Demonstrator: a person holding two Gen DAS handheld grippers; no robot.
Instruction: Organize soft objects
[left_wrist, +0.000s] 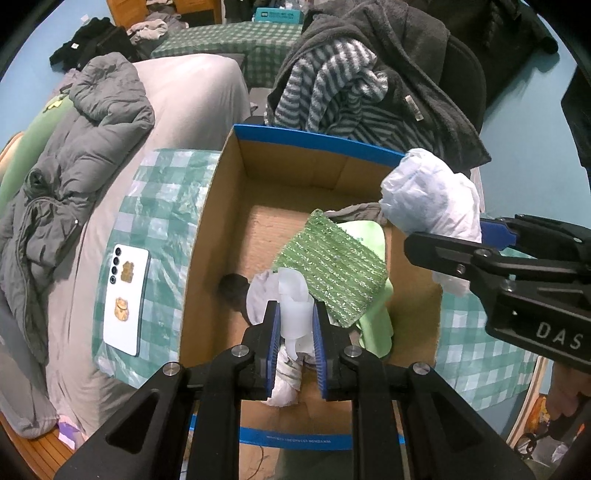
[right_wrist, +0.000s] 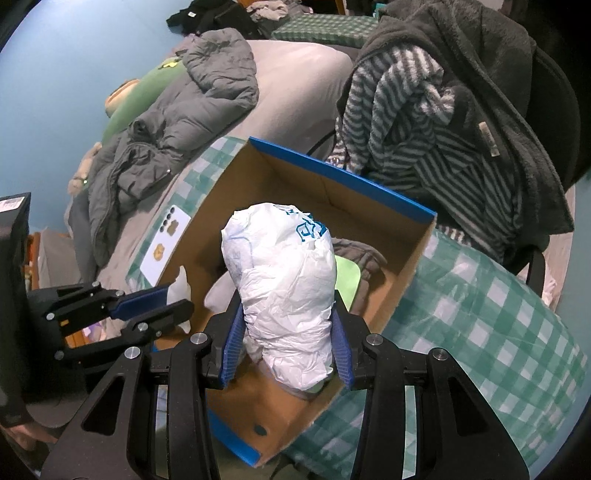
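An open cardboard box (left_wrist: 207, 229) with blue-taped rims sits on a green checked cloth; it also shows in the right wrist view (right_wrist: 402, 266). Inside lie a green sparkly cloth (left_wrist: 332, 266), a light green item (left_wrist: 376, 325) and a grey garment (right_wrist: 358, 254). My left gripper (left_wrist: 295, 332) is shut on a white crumpled soft piece (left_wrist: 291, 302) over the box's near side. My right gripper (right_wrist: 286, 336) is shut on a white crumpled plastic bag bundle (right_wrist: 284, 280) with blue print, held above the box's right side; the bundle also shows in the left wrist view (left_wrist: 432, 195).
A white phone (left_wrist: 125, 299) lies on the checked cloth (left_wrist: 162, 206) left of the box. A grey jacket (left_wrist: 66, 166) lies on the bed. A chair draped with striped and dark fleece clothes (left_wrist: 354, 88) stands behind the box.
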